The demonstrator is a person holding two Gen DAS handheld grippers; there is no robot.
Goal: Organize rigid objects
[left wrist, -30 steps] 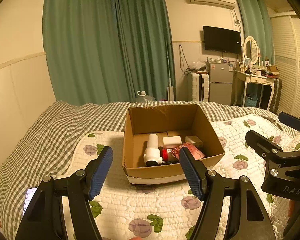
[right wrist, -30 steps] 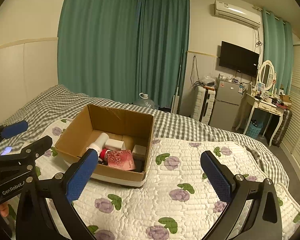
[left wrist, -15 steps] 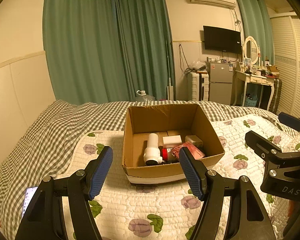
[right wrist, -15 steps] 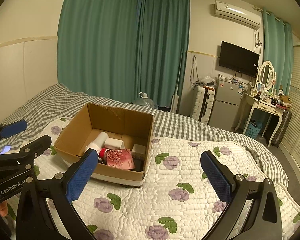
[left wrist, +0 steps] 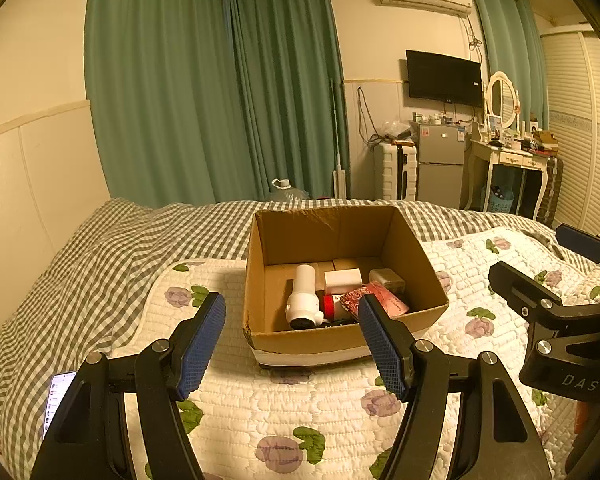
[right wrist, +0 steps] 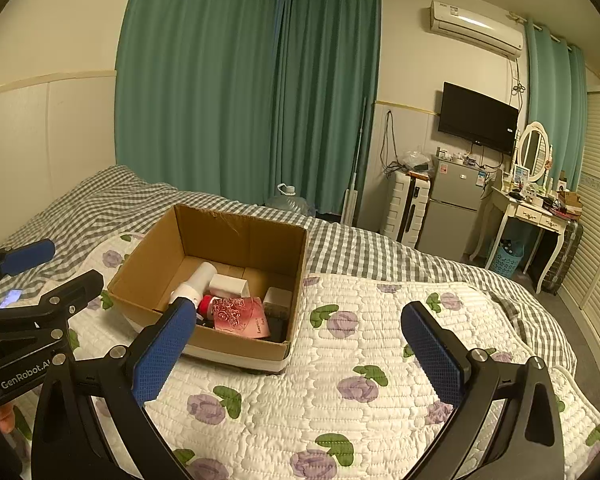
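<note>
Dim, warm yellowish indoor light; sharp focus, strong fisheye bending at edges.

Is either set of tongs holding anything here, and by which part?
Nothing is held. The left tongs and right tongs are both open and empty, short of the cardboard box.

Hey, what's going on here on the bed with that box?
A person is holding a two-finger gripper in each hand over a flowered quilt. Both the left gripper and the right gripper are open and empty, short of a cardboard box. The box already holds a white tube-shaped item, a small white box, a red patterned packet and a few other small things. Nothing is being gripped at the moment.
</note>
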